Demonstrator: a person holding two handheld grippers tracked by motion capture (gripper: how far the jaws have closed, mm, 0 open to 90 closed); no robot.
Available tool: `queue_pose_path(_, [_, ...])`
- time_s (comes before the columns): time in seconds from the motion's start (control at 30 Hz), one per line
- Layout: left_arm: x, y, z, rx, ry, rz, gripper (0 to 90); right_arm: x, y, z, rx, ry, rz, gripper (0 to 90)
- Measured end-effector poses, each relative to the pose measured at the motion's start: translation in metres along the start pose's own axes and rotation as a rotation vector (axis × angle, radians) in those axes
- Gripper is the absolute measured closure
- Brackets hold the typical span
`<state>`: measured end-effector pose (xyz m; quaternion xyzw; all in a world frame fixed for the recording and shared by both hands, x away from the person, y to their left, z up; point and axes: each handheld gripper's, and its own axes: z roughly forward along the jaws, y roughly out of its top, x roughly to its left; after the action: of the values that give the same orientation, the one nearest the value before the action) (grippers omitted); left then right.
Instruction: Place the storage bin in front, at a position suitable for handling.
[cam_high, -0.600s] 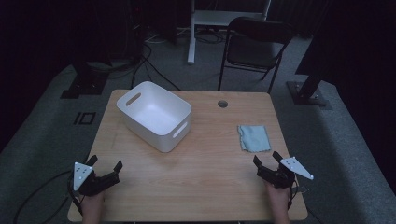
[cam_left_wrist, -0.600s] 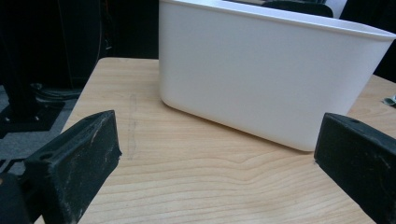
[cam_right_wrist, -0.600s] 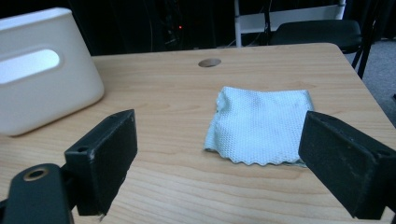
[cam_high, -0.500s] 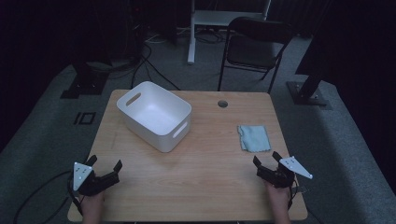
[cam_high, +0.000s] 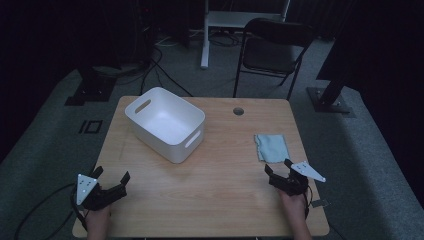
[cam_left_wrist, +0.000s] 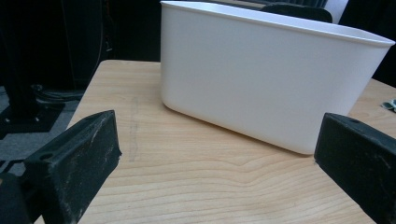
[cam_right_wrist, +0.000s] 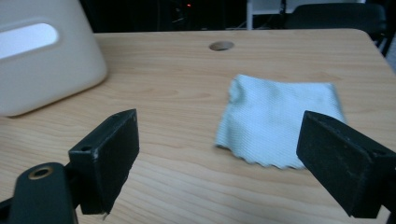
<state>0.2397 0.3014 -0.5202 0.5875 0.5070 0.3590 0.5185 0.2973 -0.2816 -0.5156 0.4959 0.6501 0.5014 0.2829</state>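
Two grippers rest near the near edge of the wooden table (cam_high: 220, 200), well apart from each other. The left gripper (cam_high: 111, 181) sits at the near left corner, its jaws spread wide and empty, looking toward the white bin (cam_high: 165, 122), which stands on the far left half of the tabletop. The right gripper (cam_high: 279, 169) sits at the near right, jaws likewise spread with nothing between them, pointing at the pale blue cloth (cam_high: 272, 147) lying flat just beyond it. That placement suggests the cloth is to be picked up and carried left to the bin, which is empty as far as the high view shows. In the left gripper view the bin's wall (cam_left_wrist: 275, 88) hides its inside. Beyond the table, a folding chair (cam_high: 272, 50) and the floor sink into darkness, hard to make out.
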Motion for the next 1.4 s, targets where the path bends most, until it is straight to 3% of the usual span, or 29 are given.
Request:
queue_pose_path(0.1, [-0.002, -0.001, 0.002, 0.010, -0.012, 0.002, 0.5, 0.007, 0.005, 0.004, 0.013, 0.018, -0.025, 12.8])
queue_pose_path(0.37, [-0.005, -0.002, 0.003, 0.015, -0.025, 0.015, 0.5, 0.011, 0.011, 0.015, 0.022, 0.088, -0.015, 12.7])
queue_pose_path(0.87, [-0.011, -0.004, 0.007, 0.034, -0.056, 0.027, 0.5, 0.020, 0.029, 0.029, 0.024, 0.107, -0.008, 13.5])
queue_pose_path(1.4, [-0.013, -0.004, 0.007, 0.032, -0.066, 0.032, 0.5, 0.048, 0.052, 0.057, 0.032, 0.187, -0.043, 13.6])
